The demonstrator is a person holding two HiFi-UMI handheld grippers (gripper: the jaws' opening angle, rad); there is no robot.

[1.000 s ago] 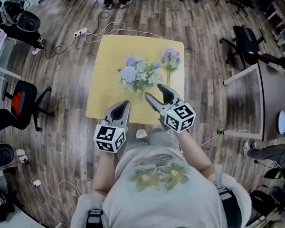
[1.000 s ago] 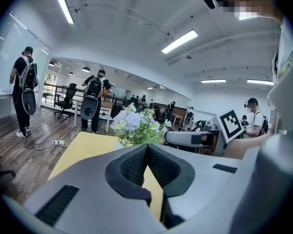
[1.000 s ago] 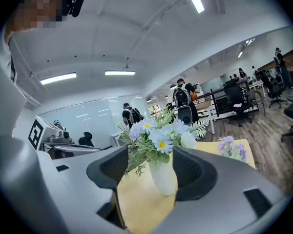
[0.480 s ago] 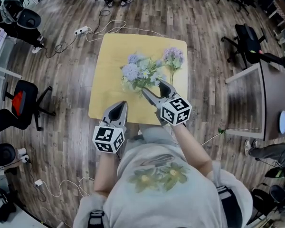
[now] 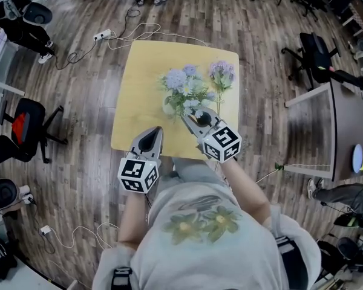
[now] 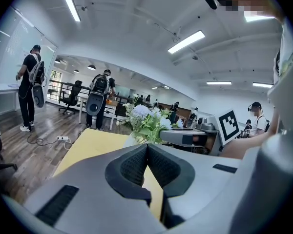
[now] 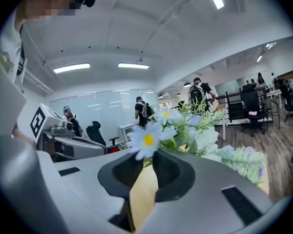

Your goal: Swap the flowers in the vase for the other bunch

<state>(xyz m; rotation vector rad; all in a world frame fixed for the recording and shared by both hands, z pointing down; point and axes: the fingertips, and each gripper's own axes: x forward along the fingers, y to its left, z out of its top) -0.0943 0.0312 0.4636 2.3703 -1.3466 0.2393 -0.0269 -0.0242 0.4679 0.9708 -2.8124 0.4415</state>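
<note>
A mixed bouquet (image 5: 185,88) of pale blue, white and green flowers stands in a small white vase (image 5: 169,107) on the yellow table (image 5: 136,101). A second bunch of purple flowers (image 5: 221,72) lies flat to its right. My right gripper (image 5: 190,117) is at the bouquet's base; its jaws have just been closing and now pinch the stems. In the right gripper view a white daisy (image 7: 147,140) sits right at the jaw tips (image 7: 149,155). My left gripper (image 5: 149,139) hangs shut and empty over the table's near edge, left of the vase, with the bouquet (image 6: 145,121) ahead of it.
Wooden floor surrounds the table. A power strip with cables (image 5: 103,39) lies behind it. Office chairs stand at the left (image 5: 24,128) and right (image 5: 314,50). A dark desk (image 5: 351,132) is at the right. People stand at the far end of the room.
My right gripper has moved forward to the bouquet and its jaws went from wide open to nearly closed round the stems. The left gripper stays shut and has barely shifted.
</note>
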